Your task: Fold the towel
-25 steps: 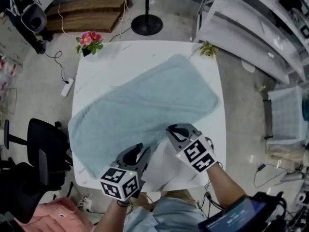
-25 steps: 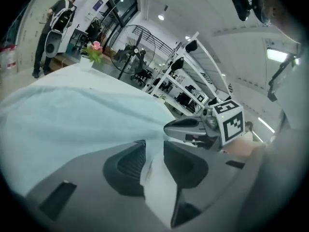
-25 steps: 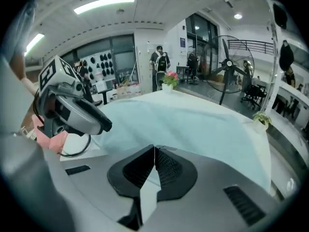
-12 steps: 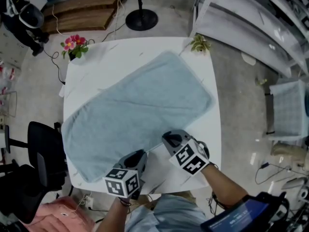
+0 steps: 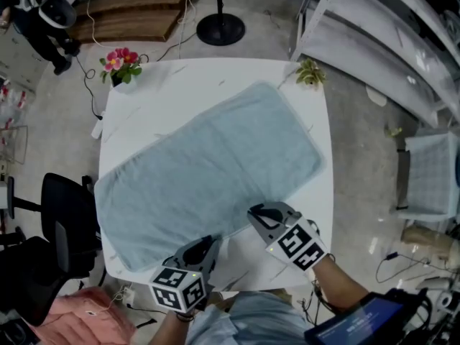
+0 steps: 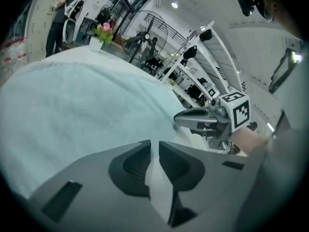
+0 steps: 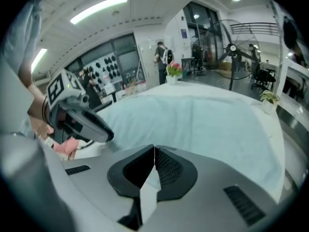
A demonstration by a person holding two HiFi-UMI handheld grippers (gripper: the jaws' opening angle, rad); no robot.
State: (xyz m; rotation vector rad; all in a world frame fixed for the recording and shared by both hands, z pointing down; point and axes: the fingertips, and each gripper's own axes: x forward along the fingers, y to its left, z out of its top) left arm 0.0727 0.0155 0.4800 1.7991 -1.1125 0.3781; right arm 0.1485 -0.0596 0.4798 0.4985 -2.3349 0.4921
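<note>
A light blue towel [image 5: 208,171] lies flat and slantwise across the white table [image 5: 151,85]. Both grippers are at its near long edge. My left gripper [image 5: 210,241] points at the edge; its jaws have just been closing and stand a narrow gap apart [image 6: 154,143], with only white table showing between them. My right gripper [image 5: 253,210] is further right on the same edge, its jaws shut tip to tip [image 7: 154,148]. Whether they pinch the towel's hem is hidden. The towel [image 6: 72,110] [image 7: 207,115] spreads out beyond both.
A pot of pink flowers [image 5: 121,63] stands on the table's far left corner and a small green plant [image 5: 309,72] on the far right one. A black chair [image 5: 68,214] stands left of the table, a fan base [image 5: 219,29] behind it, shelving [image 5: 388,42] to the right.
The left gripper's jaws have narrowed from clearly apart to a thin gap, and it has sunk toward the towel's near edge. The right gripper has shifted slightly along that edge, still shut.
</note>
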